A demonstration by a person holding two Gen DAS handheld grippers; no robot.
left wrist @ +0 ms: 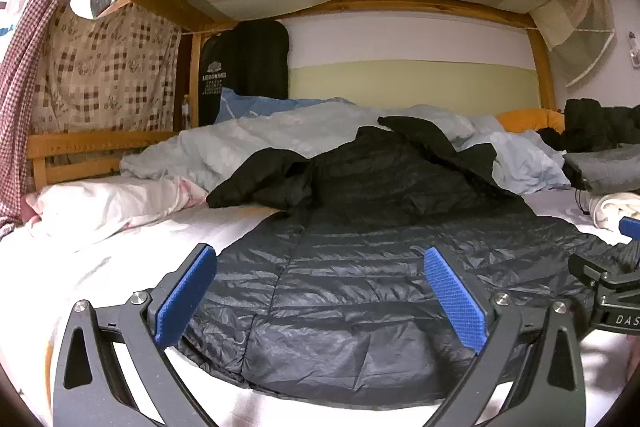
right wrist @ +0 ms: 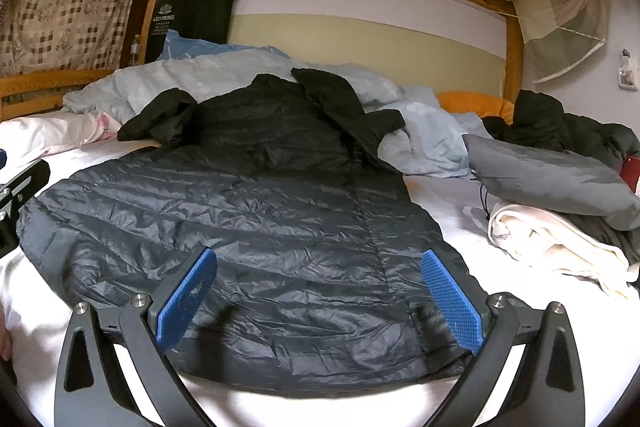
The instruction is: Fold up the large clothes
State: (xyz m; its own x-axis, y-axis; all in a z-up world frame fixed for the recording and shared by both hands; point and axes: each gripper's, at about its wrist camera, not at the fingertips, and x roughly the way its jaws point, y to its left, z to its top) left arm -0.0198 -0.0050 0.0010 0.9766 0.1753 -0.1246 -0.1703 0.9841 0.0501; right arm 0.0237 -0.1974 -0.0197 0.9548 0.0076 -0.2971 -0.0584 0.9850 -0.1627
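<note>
Bedding is filling the frame: I am looking across a white-sheeted mattress (left wrist: pixel 100 267) inside a wooden bunk frame (left wrist: pixel 400 5), with a rumpled pale blue quilt (left wrist: pixel 260 143) heaped across the middle distance. Spread over the sheet, from lower centre up toward the quilt, is lying the long black quilted down coat (right wrist: pixel 248 211), hem nearest me, sleeves bunched at the far end. At the right of the right wrist view, a folded grey padded garment (right wrist: pixel 560 179) is sitting on a cream cloth (right wrist: pixel 560 243), just beside the coat.

I am holding the left gripper (left wrist: pixel 320 303) wide, poised over the hem at lower centre, gripping nothing. The right gripper (right wrist: pixel 320 303) is likewise spread wide near the hem's right corner.

I judge the first fold is about to begin. To do it well, I am planning to pinch both hem corners through every layer, since the slick shell looks slippery, then lift evenly so the sleeves are not dragging.
</note>
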